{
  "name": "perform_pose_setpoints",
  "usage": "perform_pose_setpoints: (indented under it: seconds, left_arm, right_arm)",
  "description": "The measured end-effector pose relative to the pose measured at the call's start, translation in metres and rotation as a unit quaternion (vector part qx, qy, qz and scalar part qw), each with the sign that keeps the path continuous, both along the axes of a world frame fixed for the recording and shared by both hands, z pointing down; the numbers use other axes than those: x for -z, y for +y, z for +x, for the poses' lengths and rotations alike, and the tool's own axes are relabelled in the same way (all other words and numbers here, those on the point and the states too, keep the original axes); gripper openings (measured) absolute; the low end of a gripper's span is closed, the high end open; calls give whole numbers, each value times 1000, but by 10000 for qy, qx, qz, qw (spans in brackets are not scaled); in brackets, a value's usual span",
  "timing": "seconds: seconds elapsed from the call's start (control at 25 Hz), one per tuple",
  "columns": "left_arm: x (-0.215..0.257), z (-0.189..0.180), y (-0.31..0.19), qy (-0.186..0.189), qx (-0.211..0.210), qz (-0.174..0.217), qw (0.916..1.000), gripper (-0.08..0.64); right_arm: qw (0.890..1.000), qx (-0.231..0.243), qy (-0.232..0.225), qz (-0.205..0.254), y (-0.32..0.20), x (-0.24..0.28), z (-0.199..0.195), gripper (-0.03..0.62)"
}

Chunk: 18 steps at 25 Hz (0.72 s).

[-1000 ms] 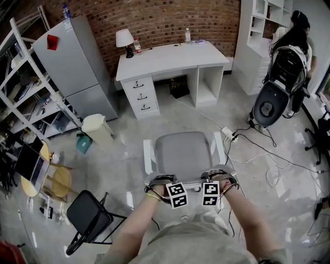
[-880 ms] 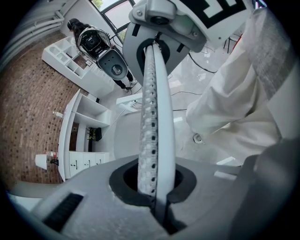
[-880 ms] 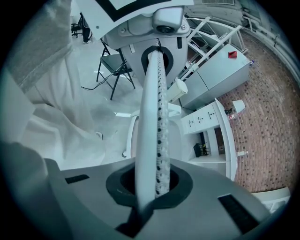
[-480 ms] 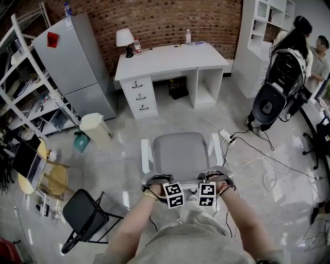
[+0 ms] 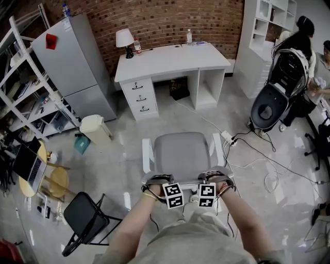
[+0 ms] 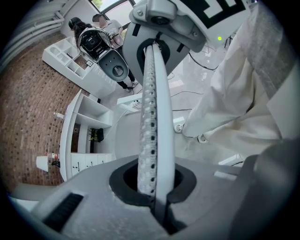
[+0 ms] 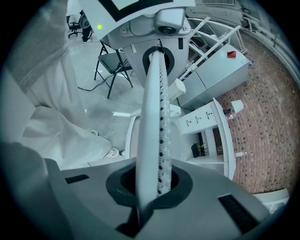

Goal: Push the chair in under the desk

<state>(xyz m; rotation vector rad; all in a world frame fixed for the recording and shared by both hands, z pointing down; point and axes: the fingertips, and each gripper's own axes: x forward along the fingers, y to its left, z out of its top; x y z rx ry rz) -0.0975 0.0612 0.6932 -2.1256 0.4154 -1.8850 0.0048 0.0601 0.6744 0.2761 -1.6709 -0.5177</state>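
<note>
Clamping the chair's backrest [image 6: 149, 108], left fingers [image 6: 84, 199] and right fingers [image 7: 225, 197] both shut (grey floor [image 5: 126, 154], white desk [image 5: 170, 55] ahead).

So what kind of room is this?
Probably an office or lab workspace: a white desk against a brick wall, a grey office chair, and metal shelving loaded with equipment.

No legible text, brand, number or label in any view. Only coded signs: black-on-white square patterns on left marker cube [image 5: 173, 195] and right marker cube [image 5: 207, 195], lower centre of head view. Marker fragments [image 6: 220, 9] [image 7: 136, 7] at top edge of both gripper views. Patterns only, not readable.
</note>
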Motion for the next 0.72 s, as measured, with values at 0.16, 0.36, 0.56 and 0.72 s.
perform_pose_setpoints:
  seconds: [0.16, 0.36, 0.56, 0.72]
  left_arm:
    - [0, 3, -12, -10, 2, 13, 10000, 17]
    - [1, 5, -31, -5, 45, 38, 10000, 17]
    - [3, 4, -49, -20, 44, 63, 10000, 17]
    - [2, 3, -61, -25, 34, 70, 10000, 17]
  right_arm:
    - [10000, -5, -1, 7, -12, 0, 3, 11]
    - [10000, 25, -15, -16, -31, 0, 4, 11]
    - [10000, 0, -11, -18, -50, 3, 4, 11]
    - [10000, -22, -2, -47, -61, 2, 3, 11]
